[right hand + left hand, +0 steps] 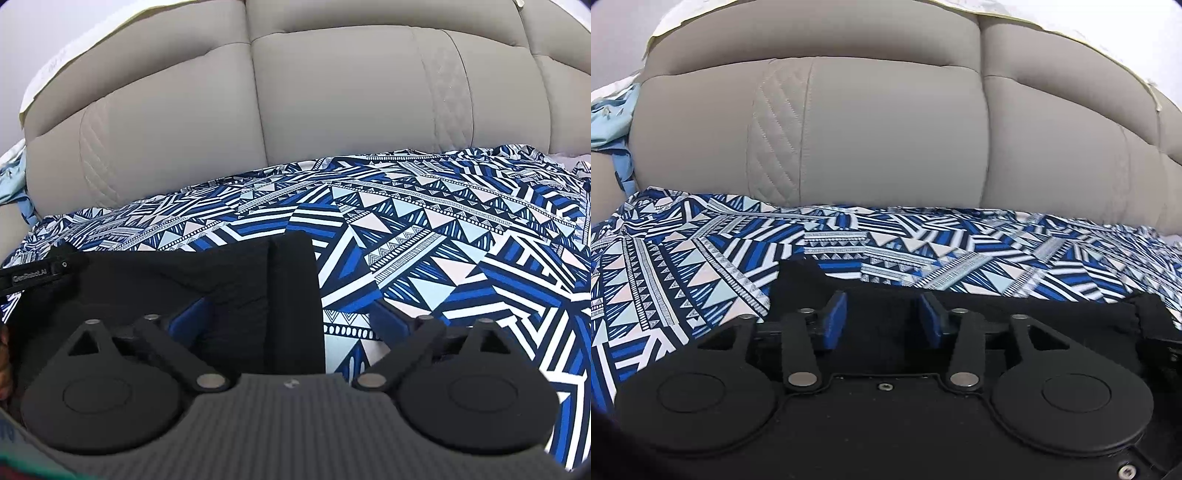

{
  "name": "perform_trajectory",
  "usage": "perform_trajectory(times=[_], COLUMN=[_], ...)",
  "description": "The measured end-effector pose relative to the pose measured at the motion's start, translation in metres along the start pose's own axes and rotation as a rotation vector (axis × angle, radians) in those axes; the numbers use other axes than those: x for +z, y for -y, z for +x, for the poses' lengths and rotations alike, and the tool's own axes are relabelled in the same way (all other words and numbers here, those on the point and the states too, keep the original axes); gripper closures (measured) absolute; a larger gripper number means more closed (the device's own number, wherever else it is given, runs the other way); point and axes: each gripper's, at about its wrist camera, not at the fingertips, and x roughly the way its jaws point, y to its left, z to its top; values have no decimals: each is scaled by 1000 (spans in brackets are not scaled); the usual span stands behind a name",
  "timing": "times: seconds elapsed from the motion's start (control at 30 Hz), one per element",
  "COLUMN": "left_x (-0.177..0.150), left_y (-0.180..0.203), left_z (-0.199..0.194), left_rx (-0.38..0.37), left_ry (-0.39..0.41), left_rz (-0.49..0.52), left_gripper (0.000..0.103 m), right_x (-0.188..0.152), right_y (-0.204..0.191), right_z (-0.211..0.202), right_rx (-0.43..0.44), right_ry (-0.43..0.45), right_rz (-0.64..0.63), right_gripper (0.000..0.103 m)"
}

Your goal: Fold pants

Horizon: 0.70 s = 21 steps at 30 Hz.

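Left wrist view: the left gripper has its jaws partly apart, gripping nothing, over the black pants at six o'clock on the patterned sheet.

Right wrist view: the right gripper gapes wide over the pants' right edge. Smooth the fold flat before pinching again. No containers appear.

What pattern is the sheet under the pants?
Blue, white and pale geometric triangles and stripes on the sheet; clearest in the right wrist view.
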Motion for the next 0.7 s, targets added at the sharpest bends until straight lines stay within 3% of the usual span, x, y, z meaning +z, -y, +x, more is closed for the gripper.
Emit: perform_trajectory(times=[0.2, 0.7], left_x=[-16, -108], left_y=[6, 15], left_z=[-30, -154], left_rx=[-12, -40], left_ry=[-24, -54], left_rz=[44, 222], left_gripper=[49, 48], right_x=[-2, -1], right_y=[-2, 0], right_z=[2, 0], right_rx=[3, 37], right_ry=[2, -6], right_rz=[-25, -76], right_gripper=[2, 0])
